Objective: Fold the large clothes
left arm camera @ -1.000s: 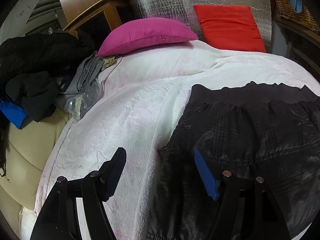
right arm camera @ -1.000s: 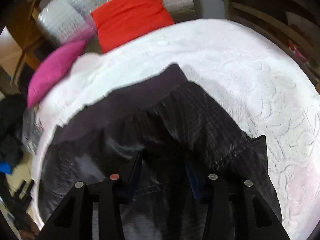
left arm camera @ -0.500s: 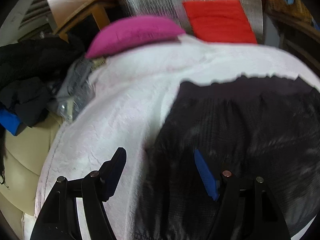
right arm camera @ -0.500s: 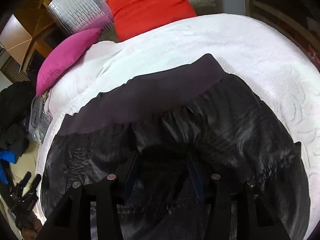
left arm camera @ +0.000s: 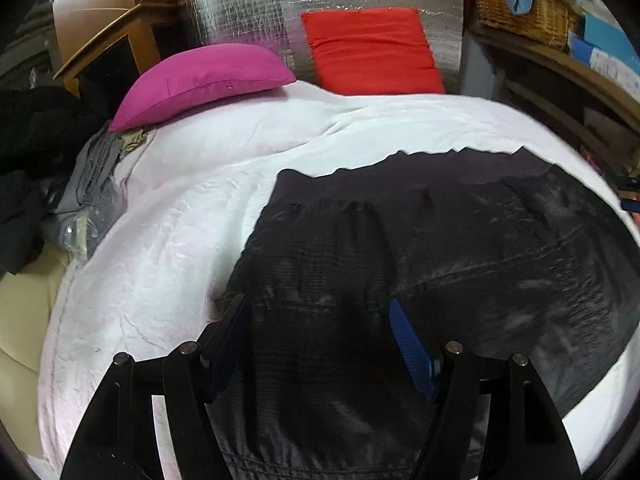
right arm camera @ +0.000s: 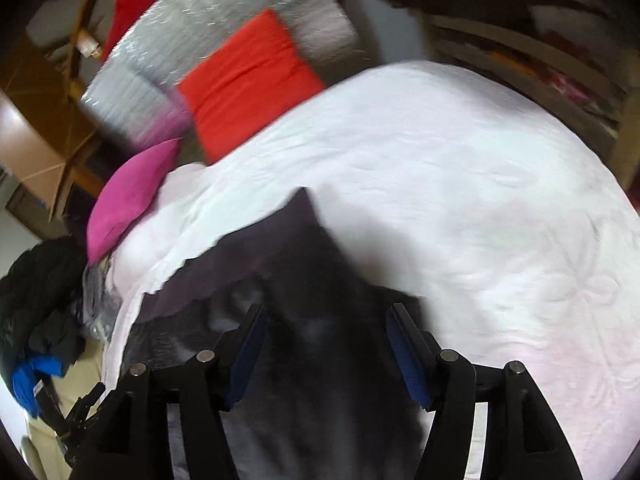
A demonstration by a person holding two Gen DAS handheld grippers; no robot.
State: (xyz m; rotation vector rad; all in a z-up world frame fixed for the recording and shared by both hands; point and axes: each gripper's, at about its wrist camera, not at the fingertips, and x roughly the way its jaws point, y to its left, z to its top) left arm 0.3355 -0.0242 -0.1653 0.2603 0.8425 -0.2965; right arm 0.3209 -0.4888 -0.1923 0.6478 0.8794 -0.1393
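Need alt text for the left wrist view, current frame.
The open left claw hangs over a black garment spread flat on a white blanket, with nothing between its fingers. Behind lie a magenta pillow and a red cushion against a silver foil panel; dark clothes pile at left.

bare blanket (right arm camera: 500, 240) right, clothes pile (left arm camera: 36, 152) left

A magenta pillow (left arm camera: 200, 76) and red cushion (left arm camera: 372, 50) lie against silver foil padding (left arm camera: 248, 12).

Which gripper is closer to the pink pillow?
Left. The left gripper sits over the garment's left edge, on the pink pillow's side; the right gripper sits farther right.
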